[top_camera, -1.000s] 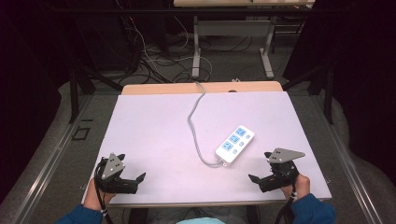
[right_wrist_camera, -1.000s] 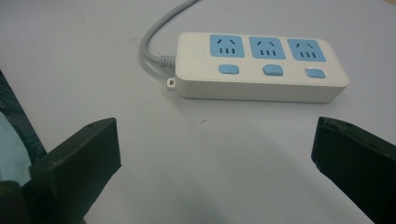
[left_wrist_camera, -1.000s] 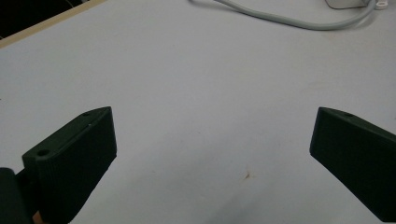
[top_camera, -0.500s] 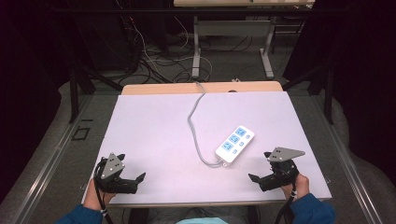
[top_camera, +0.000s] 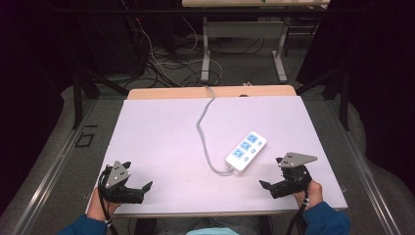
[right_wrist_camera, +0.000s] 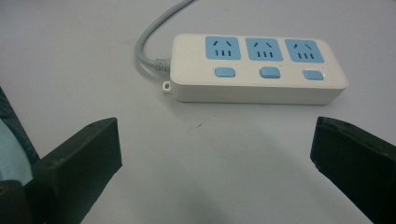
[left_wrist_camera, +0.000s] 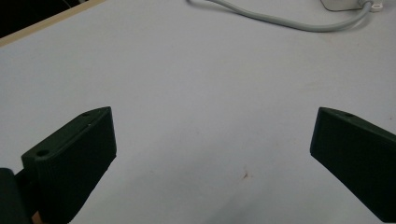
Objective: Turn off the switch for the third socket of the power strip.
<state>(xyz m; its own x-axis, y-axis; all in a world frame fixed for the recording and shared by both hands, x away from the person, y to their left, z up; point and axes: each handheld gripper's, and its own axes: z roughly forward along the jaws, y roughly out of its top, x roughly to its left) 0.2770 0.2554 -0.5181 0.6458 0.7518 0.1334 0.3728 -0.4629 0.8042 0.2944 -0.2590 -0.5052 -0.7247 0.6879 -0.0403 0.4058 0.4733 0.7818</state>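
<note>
- The power strip (top_camera: 246, 151) lies flat on the worktop (top_camera: 161, 132), sockets up, set at a slant right of the worktop's middle.
- It is white, with three blue sockets in a row and a blue button beside each, as the right gripper view shows (right_wrist_camera: 258, 67).
- Its grey cable (top_camera: 204, 128) leaves the strip's near end, bends in a loop to the left of the strip and runs away over the far edge of the worktop.
- The right gripper (top_camera: 272, 182) sits near the strip's near end, on the side towards the person, held in the right hand (top_camera: 307, 192); it is apart from the strip.
- Its jaws are spread wide with nothing between them; in the right gripper view (right_wrist_camera: 212, 154) the strip lies just beyond them, bare worktop between.
- The left gripper (top_camera: 142, 186) rests well apart from the strip, far to its left at the near edge of the worktop, held in the left hand (top_camera: 100, 205).
- Its jaws too are spread wide and empty; the left gripper view (left_wrist_camera: 212, 144) shows bare worktop between them, with the cable (left_wrist_camera: 280, 21) and a corner of the strip (left_wrist_camera: 343, 3) far beyond.
</note>
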